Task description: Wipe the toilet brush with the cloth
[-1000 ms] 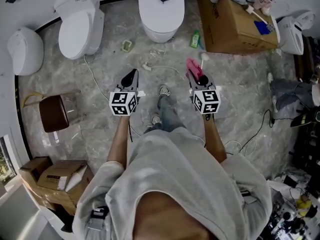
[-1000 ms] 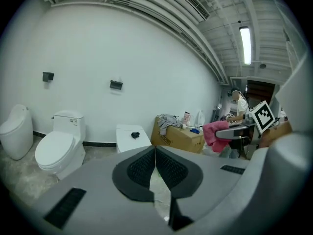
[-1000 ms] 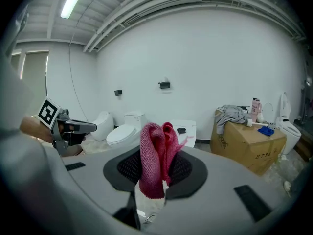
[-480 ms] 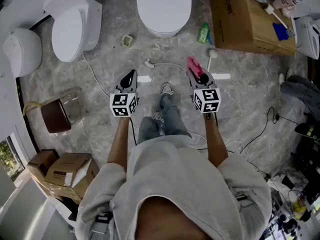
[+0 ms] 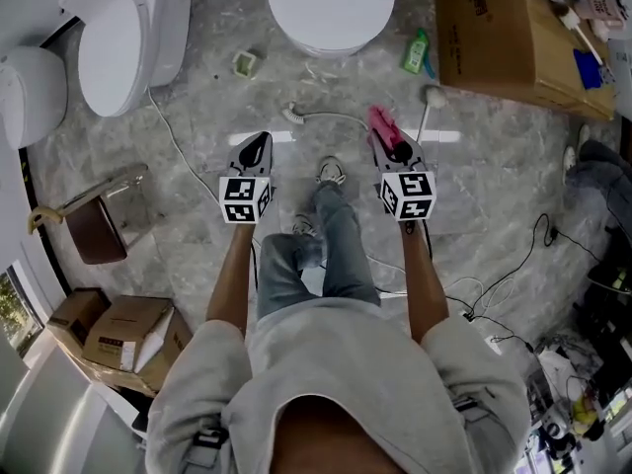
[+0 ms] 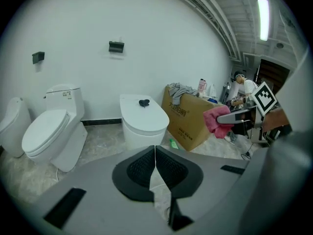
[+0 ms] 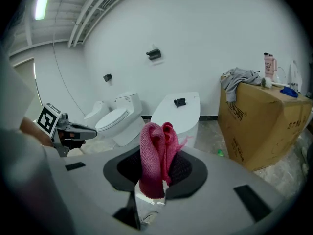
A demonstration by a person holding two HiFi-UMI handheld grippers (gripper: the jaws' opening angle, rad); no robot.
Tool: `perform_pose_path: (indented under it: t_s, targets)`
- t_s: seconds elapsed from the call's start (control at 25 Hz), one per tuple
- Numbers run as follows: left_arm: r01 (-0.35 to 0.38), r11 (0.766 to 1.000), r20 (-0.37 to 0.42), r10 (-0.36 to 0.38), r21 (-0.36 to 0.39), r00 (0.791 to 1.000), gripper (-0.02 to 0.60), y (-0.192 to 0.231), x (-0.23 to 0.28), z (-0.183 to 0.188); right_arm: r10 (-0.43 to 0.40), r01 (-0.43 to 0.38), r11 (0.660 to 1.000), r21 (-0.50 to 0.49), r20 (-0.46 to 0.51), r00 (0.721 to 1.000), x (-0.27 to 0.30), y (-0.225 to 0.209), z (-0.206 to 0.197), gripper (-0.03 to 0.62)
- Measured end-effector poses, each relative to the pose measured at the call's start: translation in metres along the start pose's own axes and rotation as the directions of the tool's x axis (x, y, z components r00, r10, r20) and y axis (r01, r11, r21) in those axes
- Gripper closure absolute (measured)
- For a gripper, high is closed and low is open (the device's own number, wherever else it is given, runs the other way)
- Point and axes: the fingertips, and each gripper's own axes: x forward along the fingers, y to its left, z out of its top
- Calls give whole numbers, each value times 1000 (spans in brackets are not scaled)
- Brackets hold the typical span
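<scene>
A: State of the fingers?

B: On the left gripper I see the fingers closed pad to pad with nothing between them. On the right gripper the fingers are clamped on the pink cloth, a folded wad sticking up past the tips.

A: Where's the brush?

B: I read the toilet brush as the white round-headed stick lying on the marble floor. It's ahead of the right gripper and a bit to its right, near the cardboard box and the green bottle. The cloth is apart from it, no contact.

A: And the grippers?

B: In the head view both are held out side by side above the floor, well apart, with the person's leg between and below them. Both point toward the middle toilet. A second toilet sits off to the left.
</scene>
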Motion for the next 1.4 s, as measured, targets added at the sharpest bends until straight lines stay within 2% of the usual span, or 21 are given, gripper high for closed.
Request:
perform_pose_path:
  t_s: [0.24, 0.52, 0.72, 1.04, 1.2, 1.4]
  targets:
    - [26, 1000, -22, -25, 16, 999, 560, 4, 45, -74, -10, 10, 1000, 0, 10, 1000, 40, -13, -55, 477]
    - [62, 994, -4, -62, 91, 998, 560, 16, 113, -148, -20, 20, 1000, -12, 27, 999, 103, -42, -127, 477]
    - [73, 991, 3, -73, 111, 997, 560, 26, 161, -202, -12, 12, 1000, -4, 51, 999, 148, -60, -172, 477]
    - [85, 980, 51, -95, 180, 994, 560, 44, 227, -255, 22, -20, 1000, -12, 137, 990, 223, -71, -214, 477]
    - [104, 979, 93, -122, 176, 988, 560, 48, 253, -274, 50, -46, 999, -28, 154, 987, 253, -70, -240, 477]
    - [119, 954, 73, -145, 277, 987, 560, 47, 281, -302, 62, -62, 998, -10, 201, 978, 280, -75, -257, 477]
